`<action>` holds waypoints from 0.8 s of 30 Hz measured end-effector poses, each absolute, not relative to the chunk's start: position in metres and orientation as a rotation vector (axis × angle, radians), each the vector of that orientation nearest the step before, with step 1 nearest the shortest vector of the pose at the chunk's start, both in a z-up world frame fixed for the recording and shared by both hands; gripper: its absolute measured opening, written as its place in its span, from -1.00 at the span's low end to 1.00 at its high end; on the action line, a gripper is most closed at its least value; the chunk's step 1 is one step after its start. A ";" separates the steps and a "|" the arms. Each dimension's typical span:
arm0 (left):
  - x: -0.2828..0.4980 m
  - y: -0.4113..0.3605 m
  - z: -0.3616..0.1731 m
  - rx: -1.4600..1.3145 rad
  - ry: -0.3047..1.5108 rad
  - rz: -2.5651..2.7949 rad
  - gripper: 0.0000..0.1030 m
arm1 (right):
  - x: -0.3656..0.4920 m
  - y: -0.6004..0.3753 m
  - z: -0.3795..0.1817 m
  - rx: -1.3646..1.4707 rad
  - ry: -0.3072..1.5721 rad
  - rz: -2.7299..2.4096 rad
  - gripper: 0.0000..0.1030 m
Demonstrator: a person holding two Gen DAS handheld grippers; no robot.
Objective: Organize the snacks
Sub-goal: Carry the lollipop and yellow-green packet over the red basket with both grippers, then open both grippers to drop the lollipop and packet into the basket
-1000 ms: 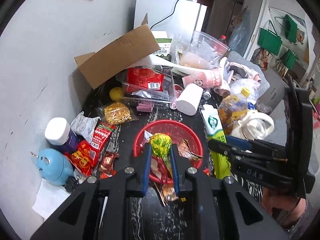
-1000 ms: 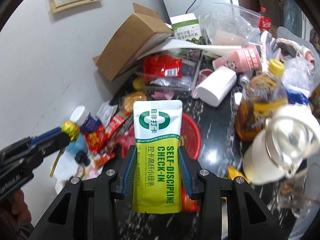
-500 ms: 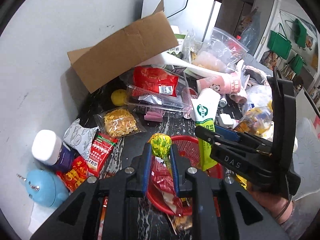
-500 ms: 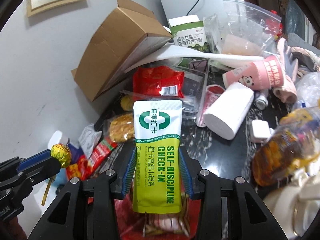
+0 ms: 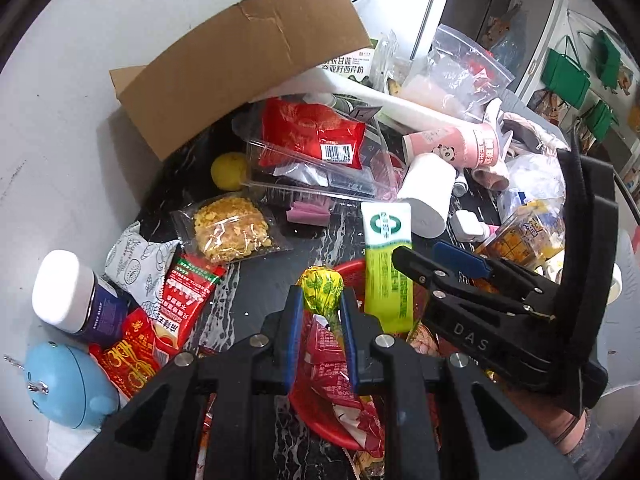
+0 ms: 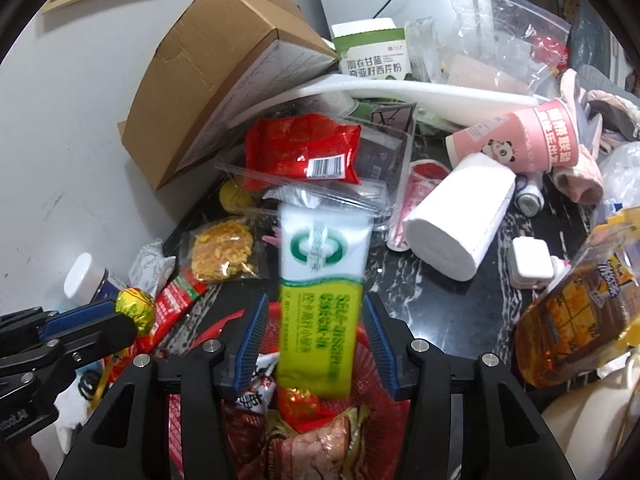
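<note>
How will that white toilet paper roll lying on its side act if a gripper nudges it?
The white toilet paper roll lies on its side on the dark counter, so it will probably roll rather than slide. It looks light and soft, likely denting under the fingers. The pink panda cup just behind may stop it.

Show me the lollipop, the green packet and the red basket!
lollipop point(image 5: 321, 288), left wrist view, on its yellow-green wrapper.
green packet point(image 6: 321, 312), right wrist view, on its printed front.
red basket point(image 5: 352, 270), left wrist view, on its far rim.

The left tongs point(image 5: 320, 312) are clamped tight, pointing forward and slightly down. The right tongs point(image 6: 316, 344) are spread wide apart, level beside the left tongs.
</note>
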State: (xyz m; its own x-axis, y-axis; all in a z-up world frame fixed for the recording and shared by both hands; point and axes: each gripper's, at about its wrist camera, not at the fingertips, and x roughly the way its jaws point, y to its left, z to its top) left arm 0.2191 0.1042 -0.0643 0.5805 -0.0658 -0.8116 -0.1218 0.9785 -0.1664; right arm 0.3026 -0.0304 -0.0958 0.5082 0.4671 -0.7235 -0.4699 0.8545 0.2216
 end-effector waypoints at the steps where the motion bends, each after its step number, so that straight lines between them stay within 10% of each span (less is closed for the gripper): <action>1: 0.219 0.104 -0.065 -0.213 0.954 0.032 -0.65 | 0.302 -0.032 -0.096 -0.002 0.875 0.564 -0.04; 24: 0.228 0.067 -0.054 -0.160 0.984 -0.024 -0.65 | 0.260 -0.082 -0.071 0.038 0.944 0.506 -0.04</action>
State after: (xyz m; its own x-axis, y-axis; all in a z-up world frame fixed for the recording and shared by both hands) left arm 0.2283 0.0666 -0.0540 0.5544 -0.0931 -0.8270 -0.0518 0.9879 -0.1460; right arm 0.2602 -0.0817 -0.0711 0.4791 0.4308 -0.7648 -0.3984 0.8831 0.2479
